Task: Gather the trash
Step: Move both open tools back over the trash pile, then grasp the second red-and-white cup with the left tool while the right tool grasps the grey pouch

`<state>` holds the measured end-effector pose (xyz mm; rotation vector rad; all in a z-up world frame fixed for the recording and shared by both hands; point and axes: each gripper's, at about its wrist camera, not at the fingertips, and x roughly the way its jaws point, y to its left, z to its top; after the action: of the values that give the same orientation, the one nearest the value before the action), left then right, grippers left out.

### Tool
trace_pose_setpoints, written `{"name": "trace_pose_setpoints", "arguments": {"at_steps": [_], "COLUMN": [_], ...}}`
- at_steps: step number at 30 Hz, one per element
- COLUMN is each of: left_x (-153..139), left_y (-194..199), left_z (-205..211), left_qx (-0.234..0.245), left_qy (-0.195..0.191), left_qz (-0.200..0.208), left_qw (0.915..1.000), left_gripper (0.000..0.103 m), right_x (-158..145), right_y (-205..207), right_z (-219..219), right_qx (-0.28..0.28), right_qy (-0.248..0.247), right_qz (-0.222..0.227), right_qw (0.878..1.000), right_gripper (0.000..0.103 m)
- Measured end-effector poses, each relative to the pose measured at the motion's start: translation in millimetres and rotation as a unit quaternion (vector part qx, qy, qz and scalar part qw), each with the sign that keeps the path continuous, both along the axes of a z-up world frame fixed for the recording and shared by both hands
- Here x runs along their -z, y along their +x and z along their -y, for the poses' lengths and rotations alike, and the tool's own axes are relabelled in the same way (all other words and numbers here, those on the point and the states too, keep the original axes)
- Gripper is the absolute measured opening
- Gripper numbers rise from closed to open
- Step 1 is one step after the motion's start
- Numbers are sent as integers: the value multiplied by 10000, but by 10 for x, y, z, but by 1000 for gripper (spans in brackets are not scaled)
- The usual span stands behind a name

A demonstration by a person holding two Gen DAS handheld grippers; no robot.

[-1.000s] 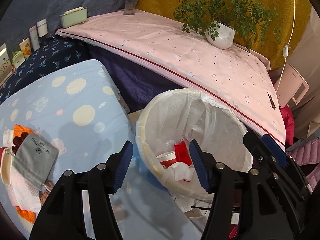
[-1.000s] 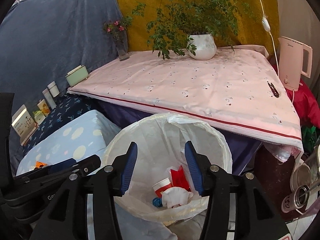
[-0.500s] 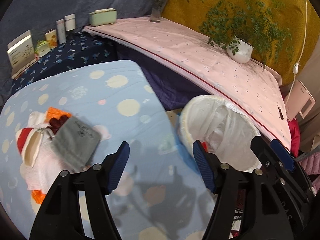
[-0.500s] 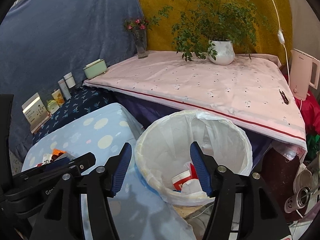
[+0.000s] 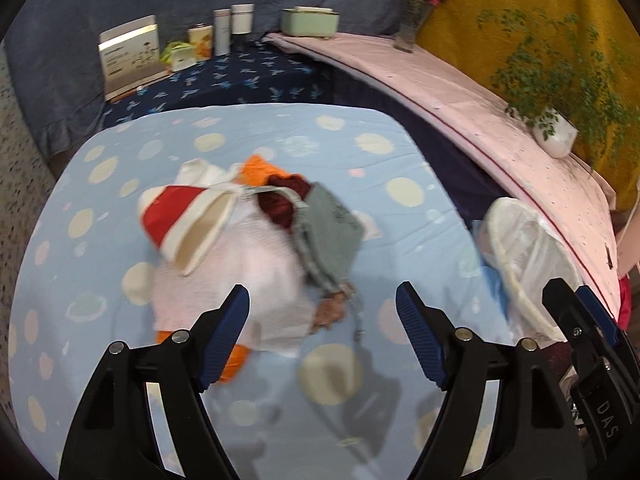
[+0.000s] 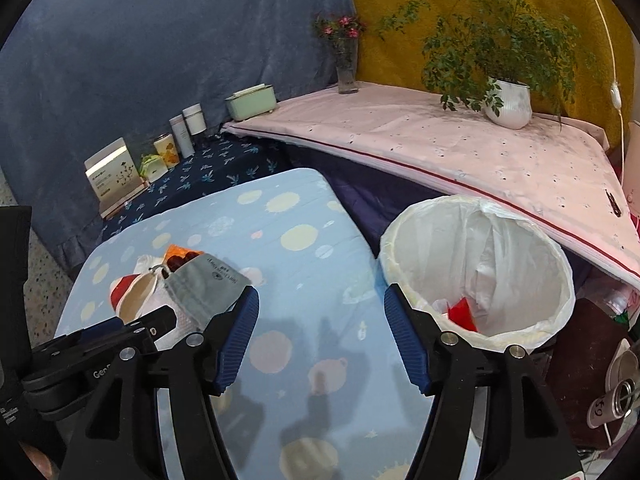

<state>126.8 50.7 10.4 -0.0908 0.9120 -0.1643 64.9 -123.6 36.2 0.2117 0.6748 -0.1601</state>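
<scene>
Red cup (image 5: 180, 224) lies in the pile left of the bin (image 6: 476, 268). My left tongs (image 5: 322, 334) and right tongs (image 6: 320, 336) are spread, empty; I'd lower the left squarely over the cup's rim.

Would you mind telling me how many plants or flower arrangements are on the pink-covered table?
2: a flower vase at the table's far left corner, and a white potted plant farther right along the yellow backdrop. None appear hidden.
</scene>
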Motion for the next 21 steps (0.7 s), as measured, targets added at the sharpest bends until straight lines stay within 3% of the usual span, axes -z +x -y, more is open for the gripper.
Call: {"name": "trace_pose_setpoints", "arguments": {"at_steps": [9, 21], "left_x": [117, 273], "left_y": [-94, 5], "left_z": [-630, -1136], "left_qx": [-542, -937], "left_qy": [93, 17], "left_qz": [9, -137], "left_qw": [9985, 9955], "left_gripper": [86, 88], "right_x": [162, 385], "right_y": [118, 457], "right_z": [-555, -1058], "right_qx": [-436, -859], "right_qy": [26, -15], "right_qz": [-169, -390], "right_qw": [9989, 9955], "right_gripper": [66, 67]}}
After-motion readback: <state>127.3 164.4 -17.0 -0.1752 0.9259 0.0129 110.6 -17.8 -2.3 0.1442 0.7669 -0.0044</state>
